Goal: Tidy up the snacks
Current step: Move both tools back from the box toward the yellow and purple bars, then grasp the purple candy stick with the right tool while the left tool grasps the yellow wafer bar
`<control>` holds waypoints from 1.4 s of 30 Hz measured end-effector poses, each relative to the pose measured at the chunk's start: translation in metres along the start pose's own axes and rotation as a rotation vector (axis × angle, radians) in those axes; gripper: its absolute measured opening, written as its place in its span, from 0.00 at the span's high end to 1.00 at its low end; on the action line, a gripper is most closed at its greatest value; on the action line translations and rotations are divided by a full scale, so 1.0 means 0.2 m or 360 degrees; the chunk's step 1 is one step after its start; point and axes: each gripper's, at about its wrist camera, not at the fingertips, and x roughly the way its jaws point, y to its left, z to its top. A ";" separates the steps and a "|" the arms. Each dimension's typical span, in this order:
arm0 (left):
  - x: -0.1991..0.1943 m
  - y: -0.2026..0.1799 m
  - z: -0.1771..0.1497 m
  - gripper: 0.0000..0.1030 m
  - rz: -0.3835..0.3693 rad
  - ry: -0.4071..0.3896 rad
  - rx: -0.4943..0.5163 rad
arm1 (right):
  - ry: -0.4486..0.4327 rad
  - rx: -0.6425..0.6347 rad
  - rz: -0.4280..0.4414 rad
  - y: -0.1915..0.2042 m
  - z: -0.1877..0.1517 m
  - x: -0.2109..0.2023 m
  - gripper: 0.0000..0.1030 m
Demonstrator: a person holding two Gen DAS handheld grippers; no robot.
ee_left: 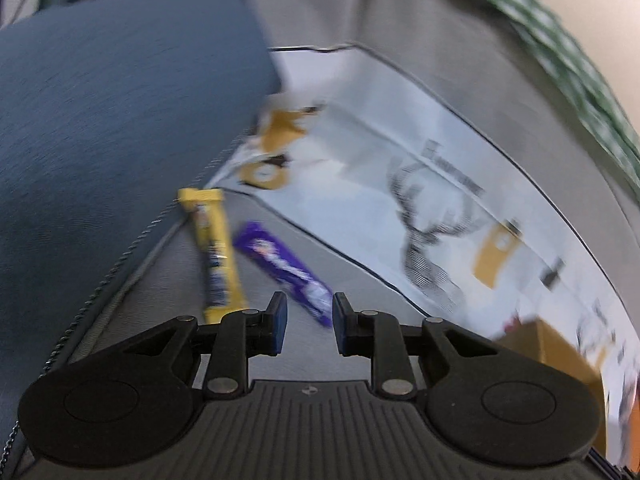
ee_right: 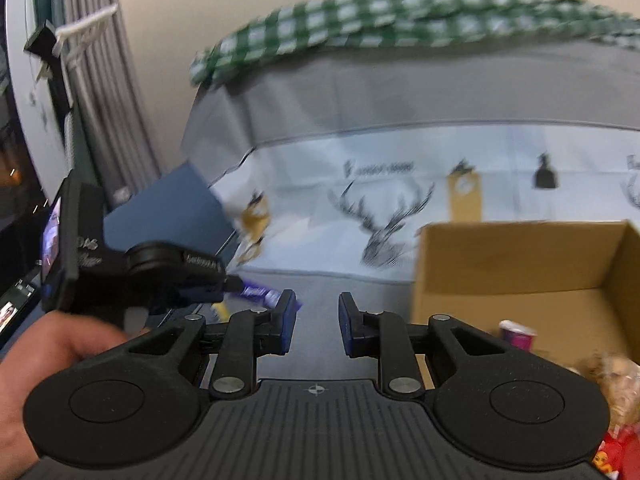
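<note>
A grey bedspread with a white, stag-printed panel (ee_left: 360, 184) is seen spread under the work, a large dark blue fabric cushion (ee_left: 112, 120) lying at ten o'clock of it and a green-and-white checked cloth (ee_right: 380, 16) bunched at twelve o'clock. An open brown cardboard box (ee_right: 520, 260) is shown at three o'clock in the right wrist view, a purple-and-white cup (ee_right: 518, 334) and some blurred packets already inside.

Two bars are left outside it on the grey fabric: a long yellow wrapped snack bar (ee_left: 218, 252) beside the cushion's seam, and a purple wrapped chocolate bar (ee_left: 286, 268) just at its right, apart from it. The left gripper (ee_left: 310, 320) is held with its jaws parted and empty, the purple bar's near end lying between the fingertips. The right gripper (ee_right: 318, 320) is likewise parted and empty, beside the box.

The purple bar is judged the step in hand; it is best taken across its narrow width, squarely and lightly, before being carried to the box at three o'clock.

No brand on either wrapper can be read through the blur, and the lettering printed by the stag is illegible too.
</note>
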 end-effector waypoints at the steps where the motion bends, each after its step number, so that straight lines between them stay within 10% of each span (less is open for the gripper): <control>1: 0.01 0.03 0.01 0.72 0.0030 0.0003 -0.0036 | 0.0031 -0.0029 0.0007 0.03 0.04 0.04 0.76; 12: 0.16 0.21 0.09 0.66 0.0170 0.0134 -0.0282 | 0.0294 -0.0453 0.0101 0.34 0.30 0.66 0.68; 28: 0.19 0.30 0.13 0.56 0.0216 0.0170 -0.0381 | 0.0659 -0.0579 0.0130 0.31 0.14 1.36 0.35; 31: 0.20 0.30 0.14 0.50 0.0210 0.0159 -0.0391 | 0.0697 -0.0596 0.0175 0.32 0.08 1.40 0.43; 34: 0.23 0.28 0.15 0.40 0.0202 0.0144 -0.0381 | 0.0681 -0.0655 0.0171 0.33 0.04 1.39 0.73; 42: 0.37 0.17 0.15 0.28 0.0285 0.0152 -0.0173 | 0.0606 -0.0368 -0.0141 0.24 0.08 1.13 0.76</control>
